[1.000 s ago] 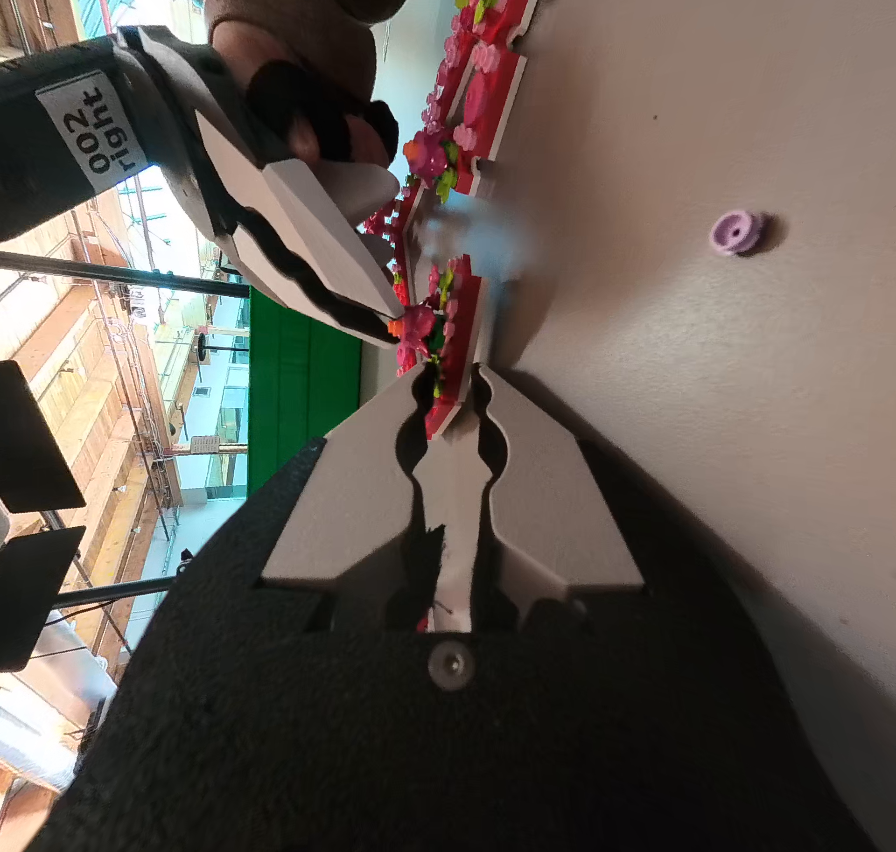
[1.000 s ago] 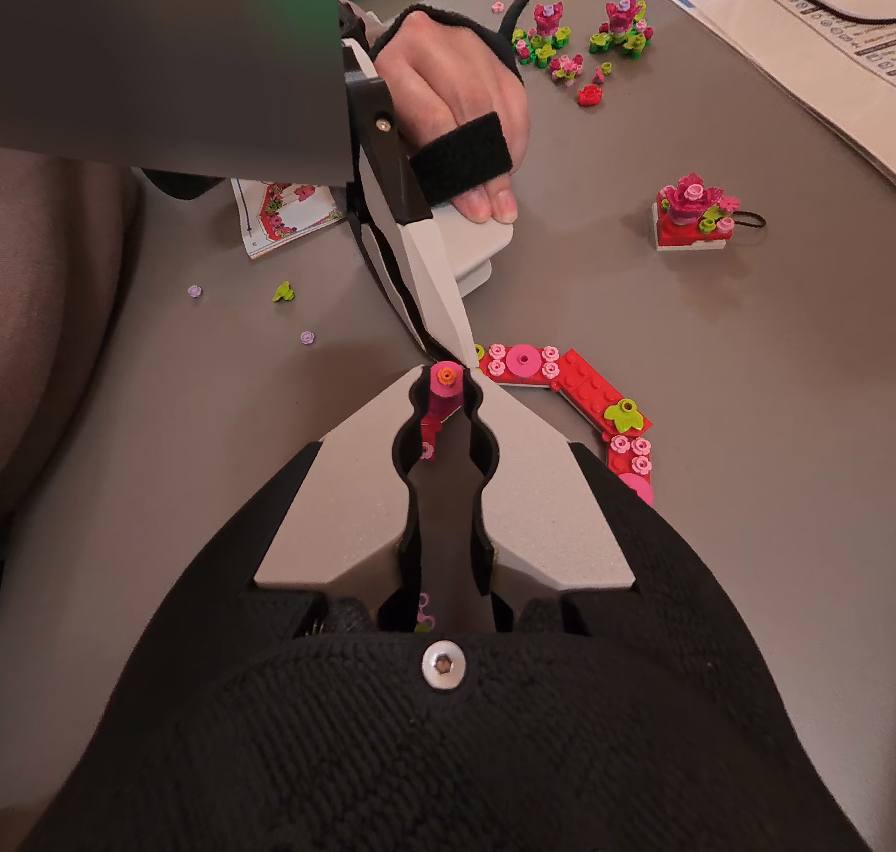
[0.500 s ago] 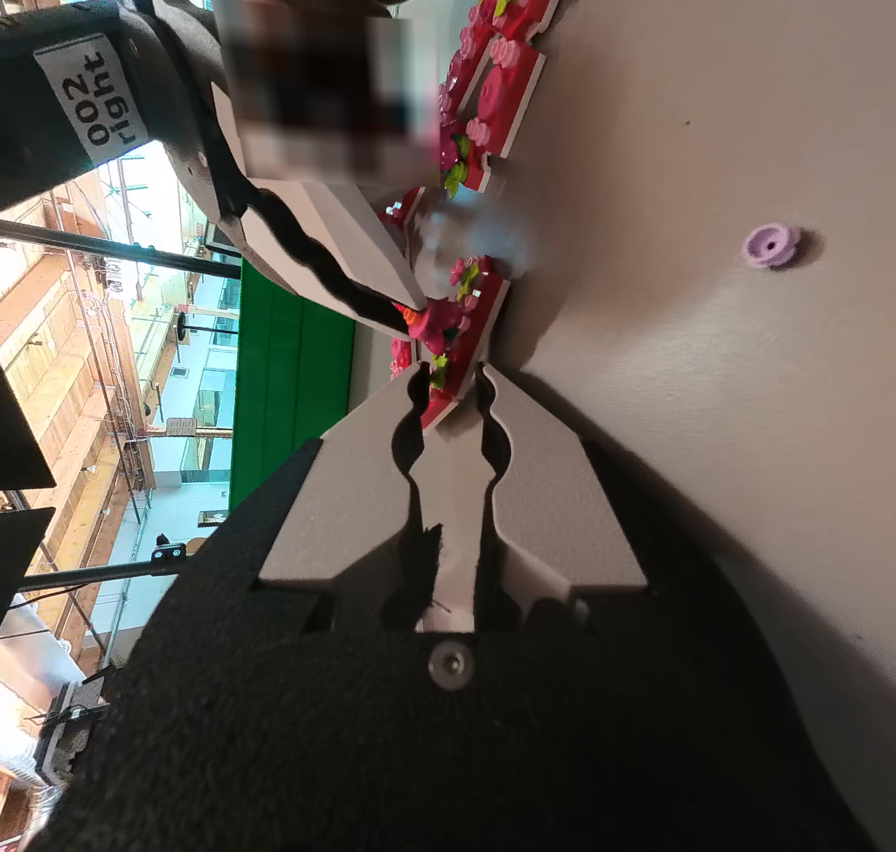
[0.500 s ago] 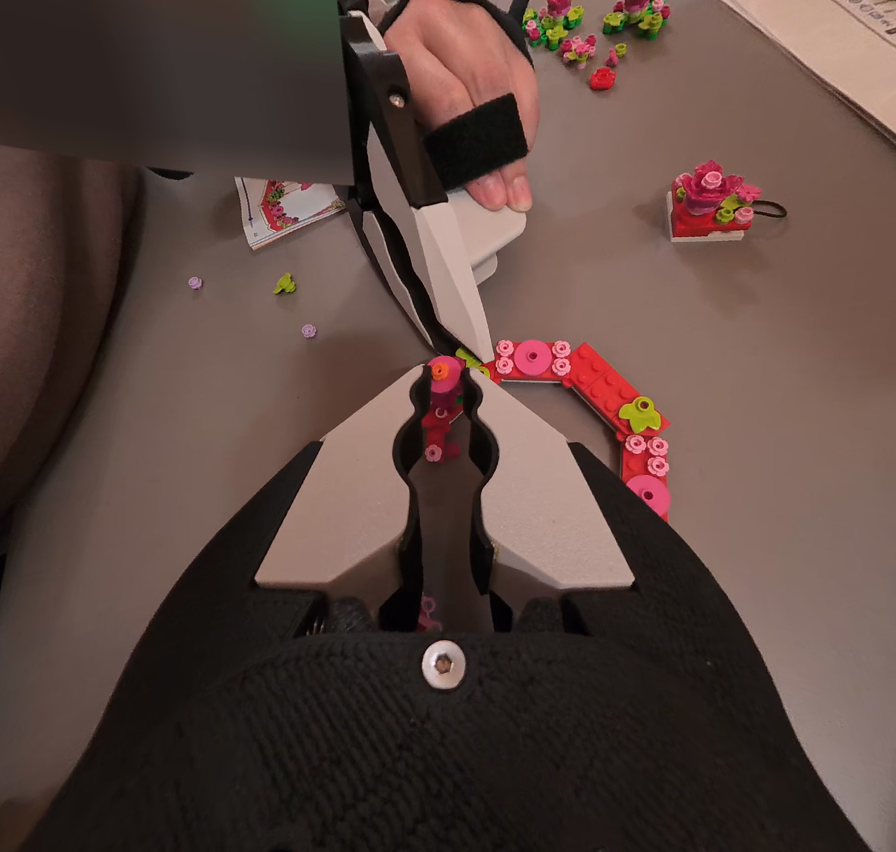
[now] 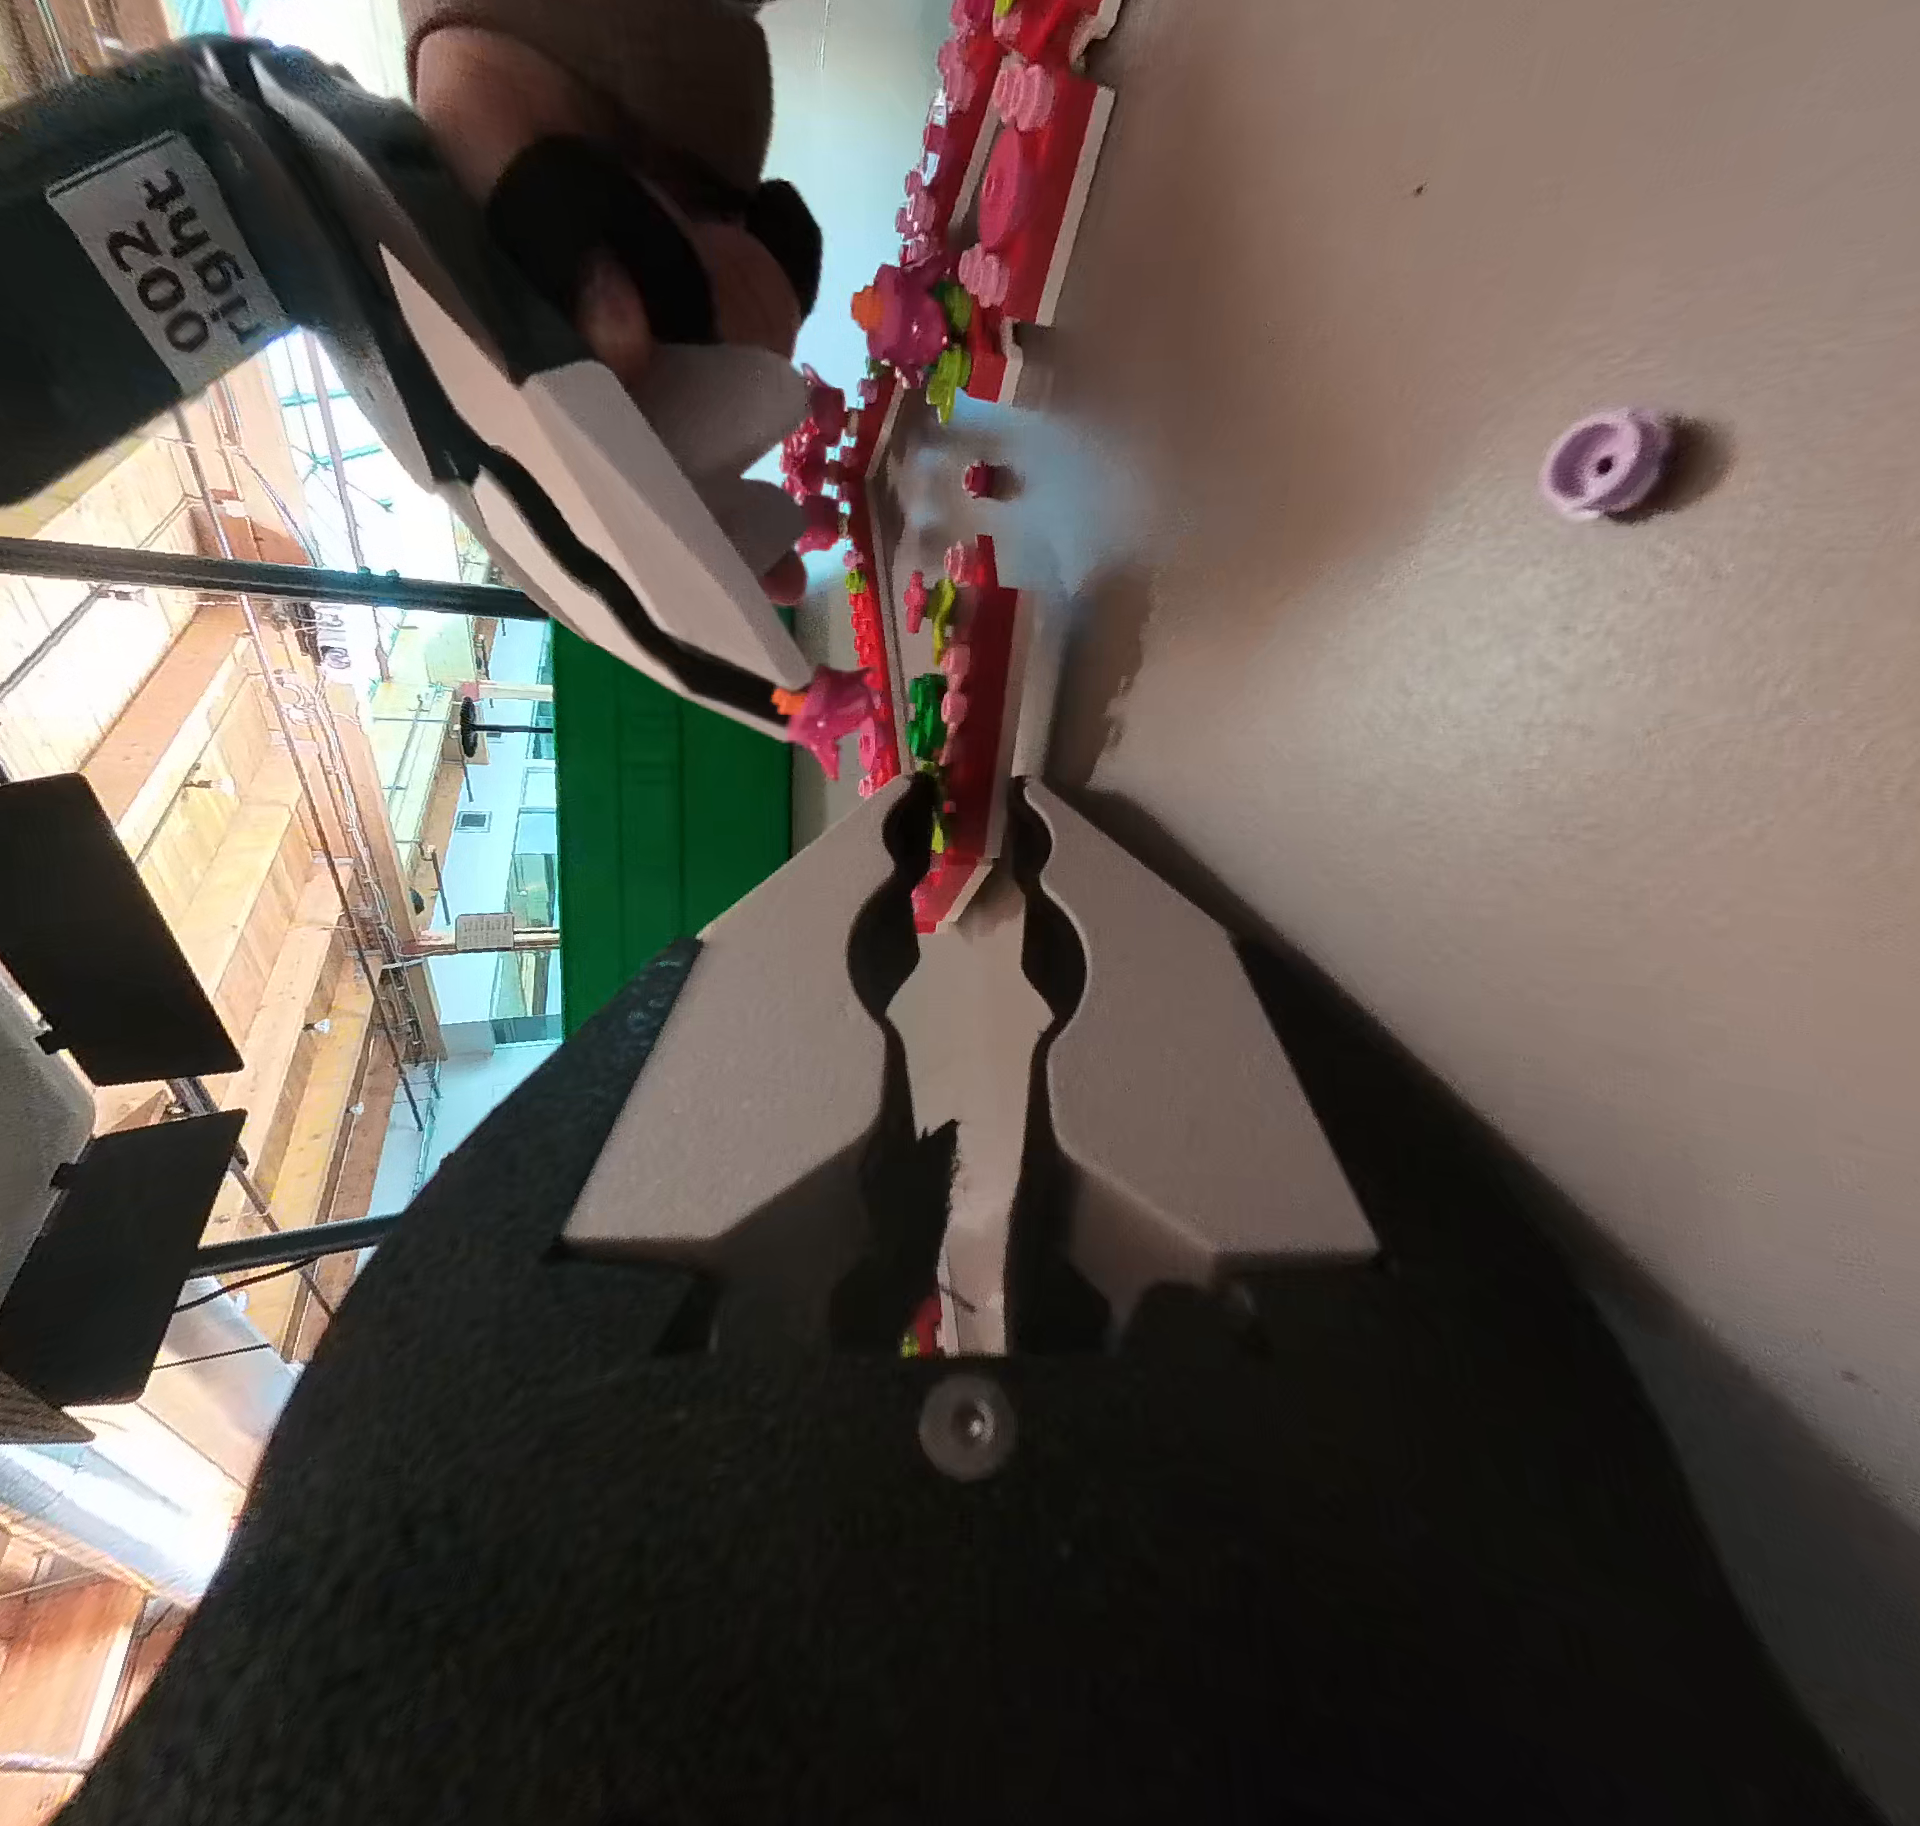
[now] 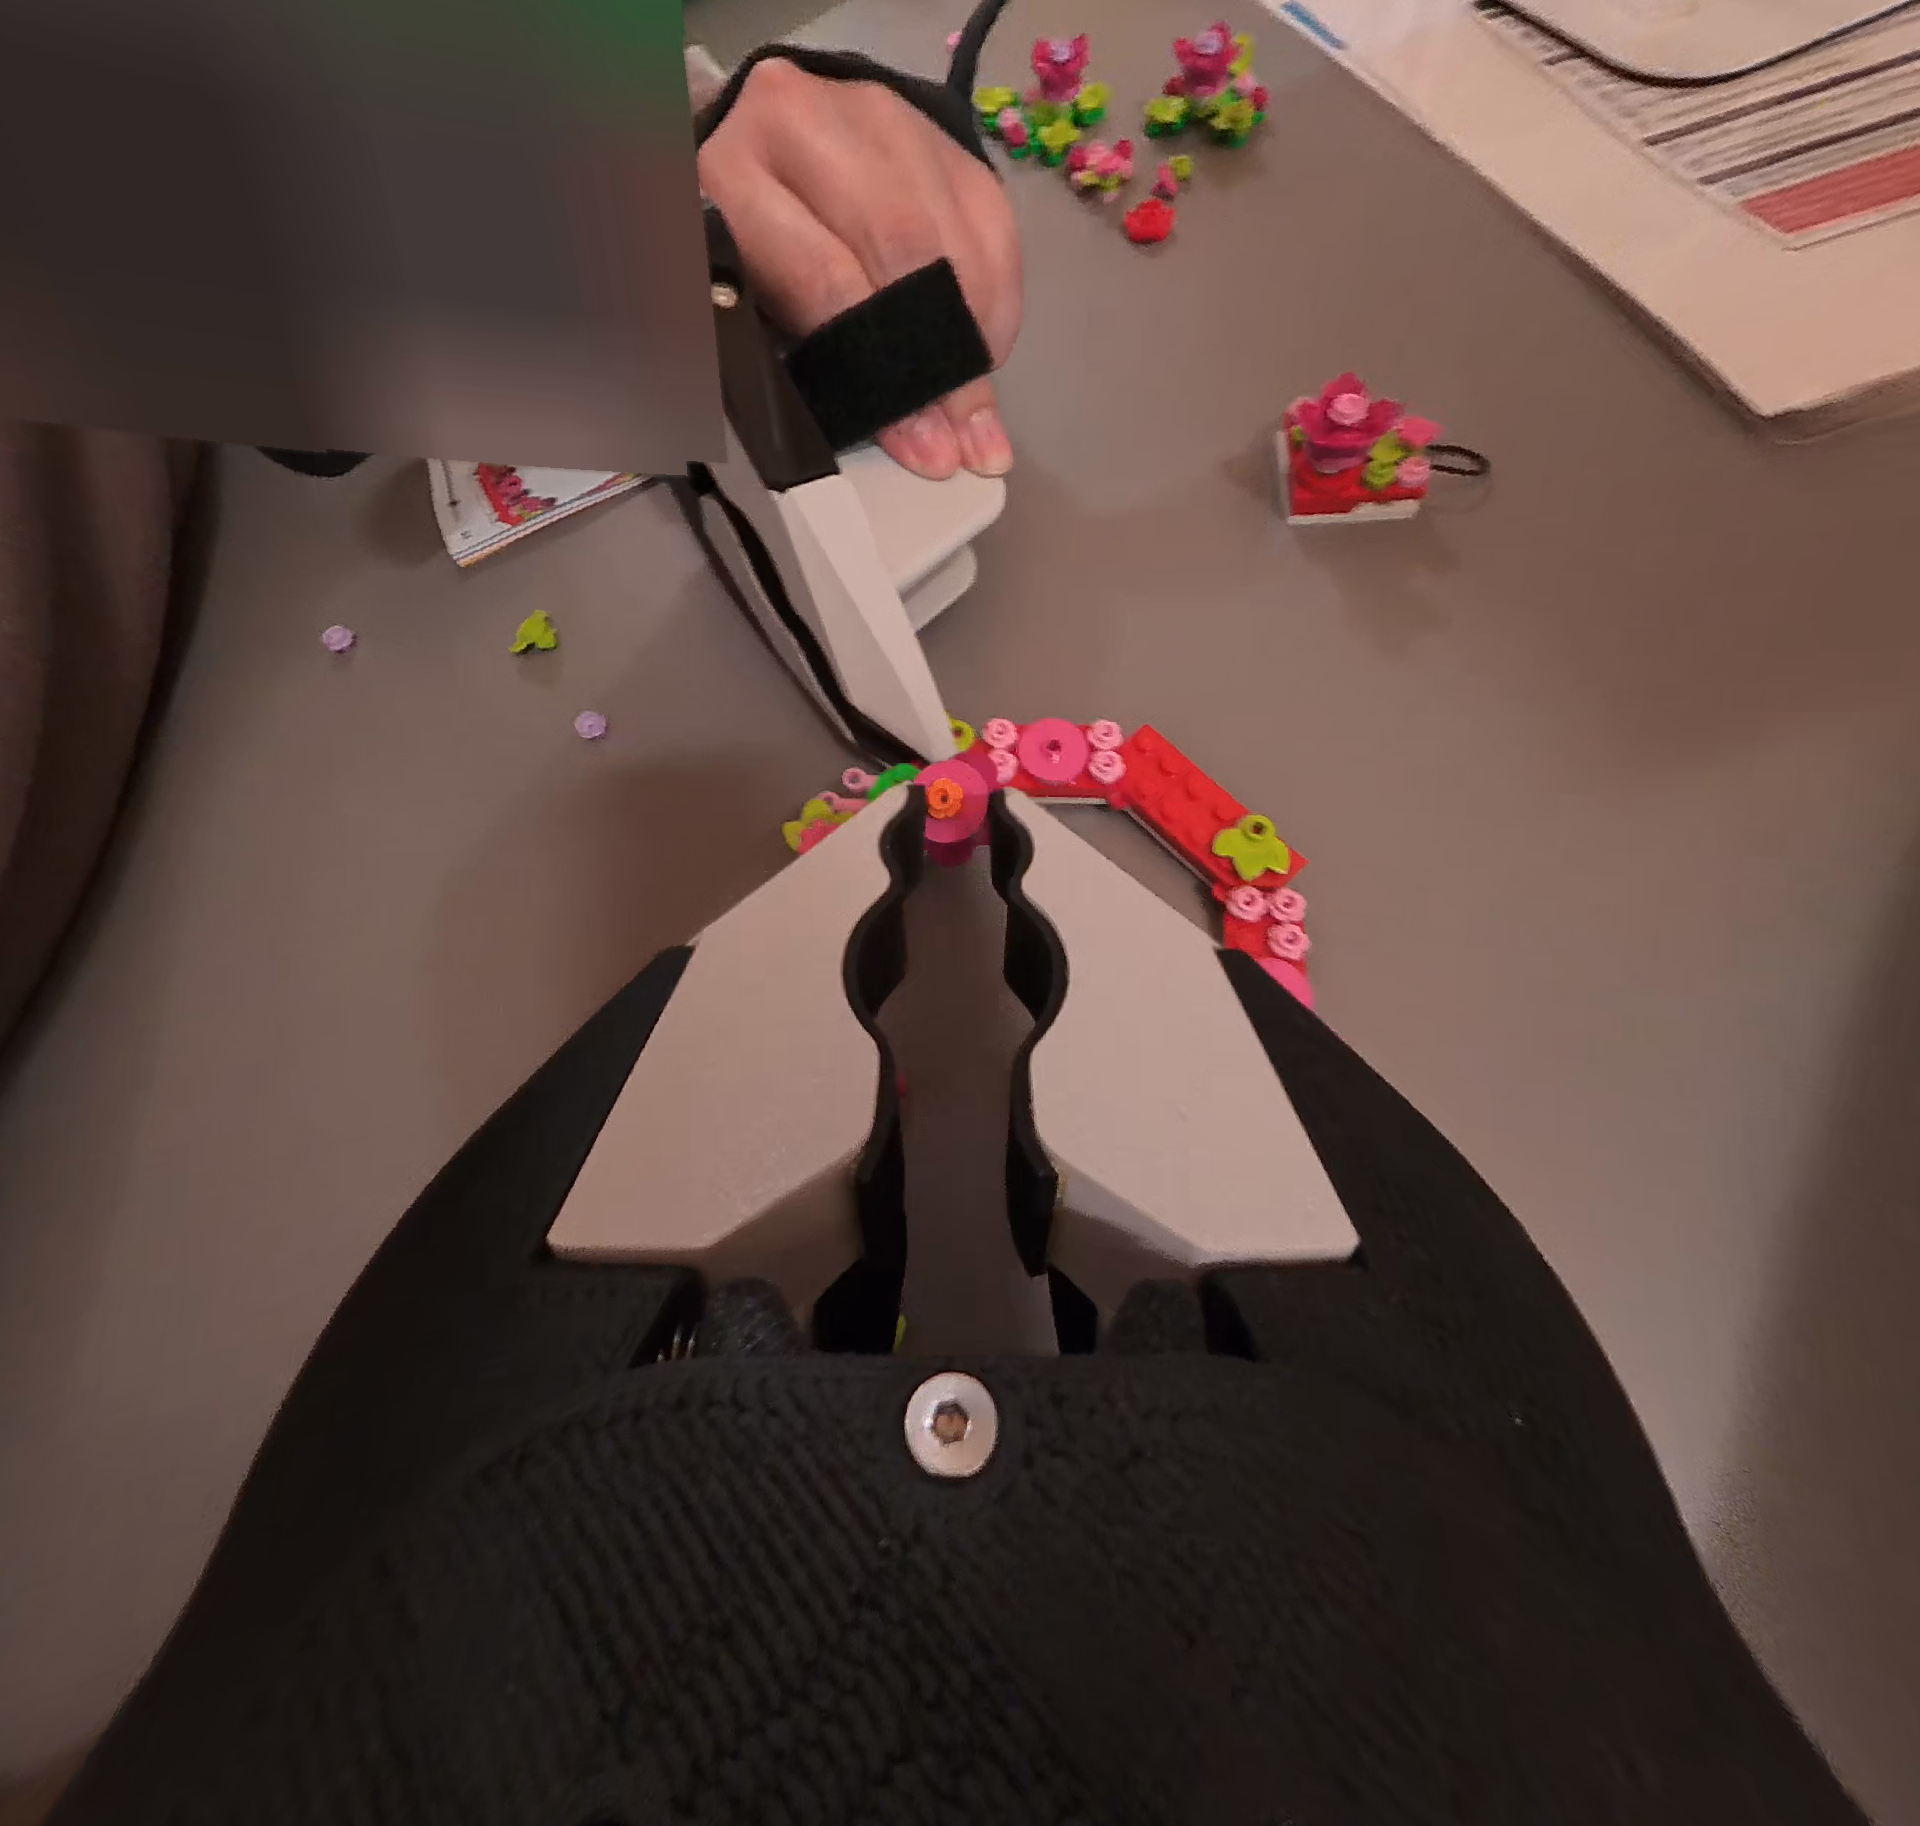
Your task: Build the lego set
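A red Lego ring (image 6: 1174, 800) with pink flowers and lime leaves lies on the grey table (image 6: 1455, 945). My left gripper (image 5: 966, 810) is shut on the edge of one red ring segment (image 5: 982, 696), side-on to the table. It also shows in the right wrist view (image 6: 935, 737), with a hand on it. My right gripper (image 6: 951, 810) is shut on a magenta flower with an orange centre (image 6: 943, 802). It holds the flower just above the ring's left end. In the left wrist view the flower (image 5: 826, 711) sits a little off the segment at the right gripper's fingertips (image 5: 769, 670).
A small red block with a flower (image 6: 1351, 467) stands to the right. Loose flower clusters (image 6: 1122, 114) lie at the back, by printed sheets (image 6: 1662, 114). A booklet (image 6: 520, 509), a lime leaf (image 6: 535, 633) and lilac studs (image 6: 589, 725) (image 5: 1605, 462) lie left. A green bin (image 5: 665, 737) stands behind. Both grippers' tips are close together, under 4 cm apart.
Half a second ago the flower was pressed against the red segment. Now it is a little off it, still in my right gripper. My left gripper keeps its hold.
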Demonstrator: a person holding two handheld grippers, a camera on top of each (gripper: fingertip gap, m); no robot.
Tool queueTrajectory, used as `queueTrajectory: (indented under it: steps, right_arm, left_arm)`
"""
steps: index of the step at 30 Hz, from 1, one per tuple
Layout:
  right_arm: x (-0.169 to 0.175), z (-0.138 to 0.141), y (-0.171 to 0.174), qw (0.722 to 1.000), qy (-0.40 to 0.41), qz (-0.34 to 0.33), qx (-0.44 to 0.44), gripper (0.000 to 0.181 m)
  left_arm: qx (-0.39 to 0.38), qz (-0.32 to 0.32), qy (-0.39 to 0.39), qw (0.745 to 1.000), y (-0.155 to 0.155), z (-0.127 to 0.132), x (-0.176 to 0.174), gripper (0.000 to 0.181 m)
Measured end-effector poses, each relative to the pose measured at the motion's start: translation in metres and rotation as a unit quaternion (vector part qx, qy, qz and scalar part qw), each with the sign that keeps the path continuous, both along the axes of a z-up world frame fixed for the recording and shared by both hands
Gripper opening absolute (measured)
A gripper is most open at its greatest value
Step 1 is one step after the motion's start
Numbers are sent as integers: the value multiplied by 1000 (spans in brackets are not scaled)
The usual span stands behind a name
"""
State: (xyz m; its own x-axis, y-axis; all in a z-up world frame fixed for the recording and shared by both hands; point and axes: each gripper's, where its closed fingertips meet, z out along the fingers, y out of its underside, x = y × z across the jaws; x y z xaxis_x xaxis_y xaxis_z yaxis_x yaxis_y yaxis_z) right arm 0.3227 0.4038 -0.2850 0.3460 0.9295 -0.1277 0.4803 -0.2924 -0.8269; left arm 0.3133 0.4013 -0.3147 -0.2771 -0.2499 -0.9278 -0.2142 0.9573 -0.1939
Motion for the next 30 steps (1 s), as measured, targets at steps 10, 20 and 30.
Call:
queueTrajectory:
  steps: [10, 20, 30]
  right_arm:
    - [35, -29, 2, 991, -123, -39, -24, 10]
    - [38, -22, -1, 993, -115, -33, -10, 20]
    - [35, -32, 0, 991, -128, -25, -11, 14]
  left_arm:
    - [8, -2, -1, 1000, -1, 0, 0, 12]
    - [8, -2, -1, 1000, -1, 0, 0, 12]
    - [9, -3, -1, 1000, -1, 0, 0, 12]
